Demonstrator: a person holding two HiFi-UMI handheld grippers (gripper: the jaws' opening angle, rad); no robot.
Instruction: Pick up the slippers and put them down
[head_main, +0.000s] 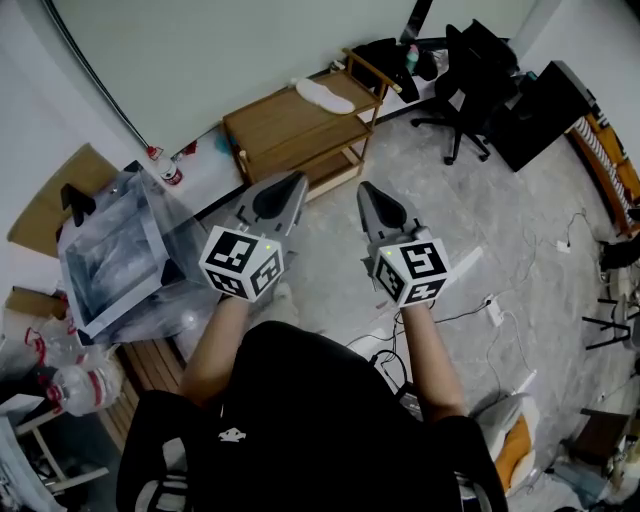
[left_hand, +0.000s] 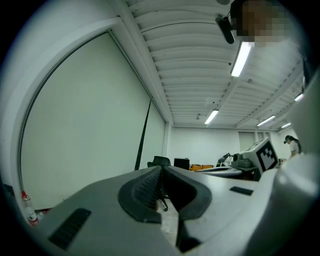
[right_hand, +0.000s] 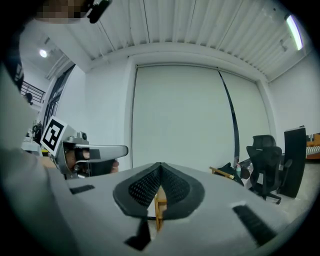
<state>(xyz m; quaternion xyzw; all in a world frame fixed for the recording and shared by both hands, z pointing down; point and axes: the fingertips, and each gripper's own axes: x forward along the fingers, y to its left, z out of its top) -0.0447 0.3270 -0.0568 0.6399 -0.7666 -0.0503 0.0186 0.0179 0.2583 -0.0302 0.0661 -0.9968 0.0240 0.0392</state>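
Observation:
A white slipper (head_main: 324, 96) lies on top of a low wooden shelf (head_main: 280, 125) by the far wall, well ahead of both grippers. My left gripper (head_main: 293, 186) is held level over the floor, its jaws pressed together with nothing between them; in the left gripper view its dark pads (left_hand: 150, 187) meet. My right gripper (head_main: 367, 192) is level beside it, jaws likewise shut and empty, and its pads (right_hand: 145, 187) touch in the right gripper view. Both tips point toward the shelf from a distance.
A black office chair (head_main: 468, 70) and a black cabinet (head_main: 545, 110) stand at the back right. A plastic-wrapped frame (head_main: 110, 250) and cardboard (head_main: 55, 200) lie at the left. Cables (head_main: 480, 310) run across the grey floor at right.

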